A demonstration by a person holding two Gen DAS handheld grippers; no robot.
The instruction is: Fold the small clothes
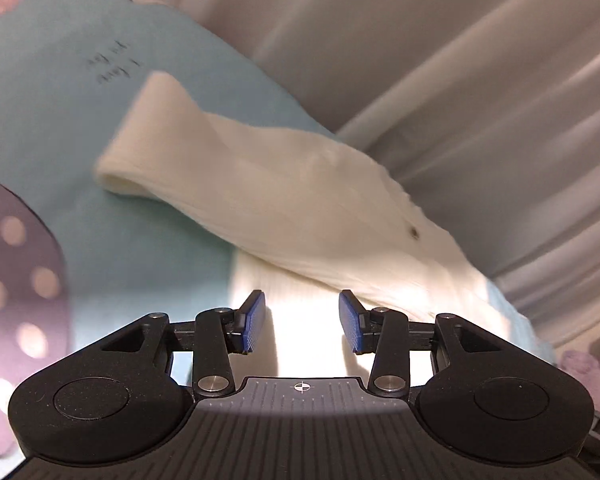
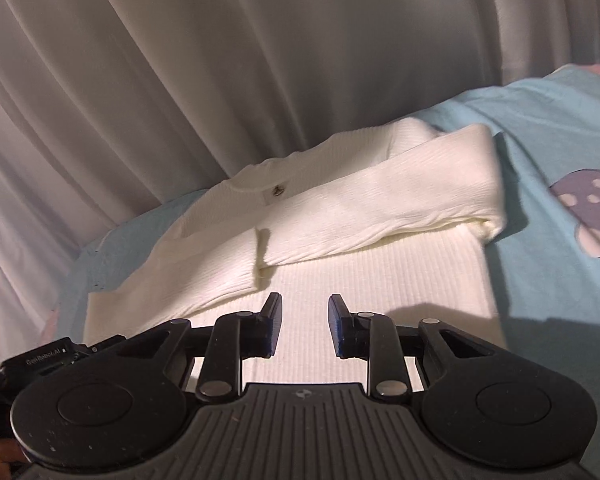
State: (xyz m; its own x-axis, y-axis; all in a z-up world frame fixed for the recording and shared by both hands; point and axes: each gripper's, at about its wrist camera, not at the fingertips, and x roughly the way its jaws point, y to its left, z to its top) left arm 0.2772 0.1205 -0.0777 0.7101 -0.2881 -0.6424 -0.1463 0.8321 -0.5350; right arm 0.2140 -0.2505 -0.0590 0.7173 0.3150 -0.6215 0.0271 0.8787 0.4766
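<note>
A small cream ribbed top (image 2: 340, 216) with a dark button at the neck lies on a light blue bedsheet (image 2: 552, 248). One sleeve is folded across its body. It also shows in the left wrist view (image 1: 300, 208), with the sleeve cuff pointing left. My left gripper (image 1: 302, 320) is open and empty over the top's lower body. My right gripper (image 2: 305, 326) is open and empty over the hem area.
Pale curtain folds (image 2: 220, 60) hang right behind the bed edge. The sheet has a purple dotted mushroom print (image 2: 592, 208), also at the left in the left wrist view (image 1: 16, 272). The left gripper's body (image 2: 44, 358) shows at lower left.
</note>
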